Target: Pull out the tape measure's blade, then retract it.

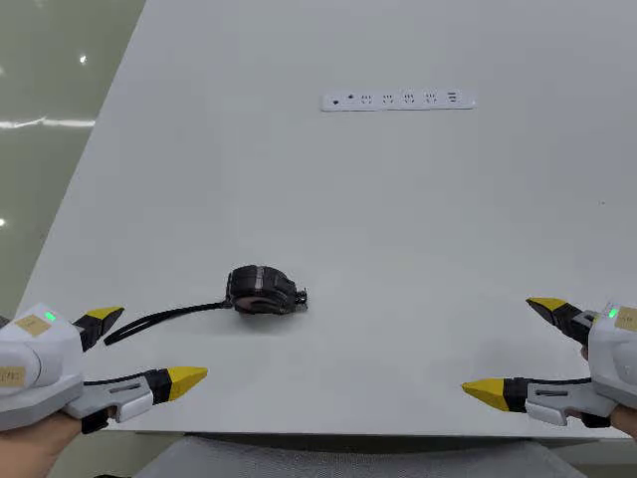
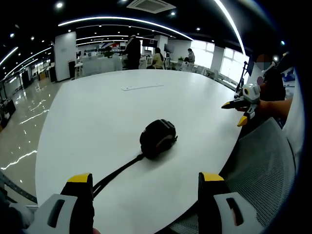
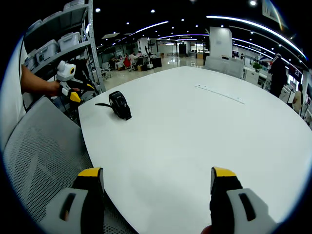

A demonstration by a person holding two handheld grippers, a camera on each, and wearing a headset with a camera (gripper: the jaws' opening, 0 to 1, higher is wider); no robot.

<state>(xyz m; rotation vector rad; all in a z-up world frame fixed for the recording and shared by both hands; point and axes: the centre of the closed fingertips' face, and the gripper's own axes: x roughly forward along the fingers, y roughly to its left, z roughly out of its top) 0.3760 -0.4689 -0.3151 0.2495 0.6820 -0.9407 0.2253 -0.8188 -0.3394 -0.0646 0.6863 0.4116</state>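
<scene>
A black tape measure (image 1: 263,291) lies on the white table (image 1: 378,199) near the front edge, its black wrist strap (image 1: 164,321) trailing to the left. No blade is out. My left gripper (image 1: 149,347) stands open at the front left, a little short of the strap's end, with nothing between its yellow-tipped jaws. The left gripper view has the tape measure (image 2: 158,138) ahead between the jaws. My right gripper (image 1: 516,344) is open at the front right, far from the tape measure (image 3: 119,104), and holds nothing.
A white power strip (image 1: 397,100) lies flat toward the far side of the table. A grey mesh chair back (image 1: 348,460) sits just below the table's front edge. Glossy floor (image 1: 50,119) lies beyond the table's left edge.
</scene>
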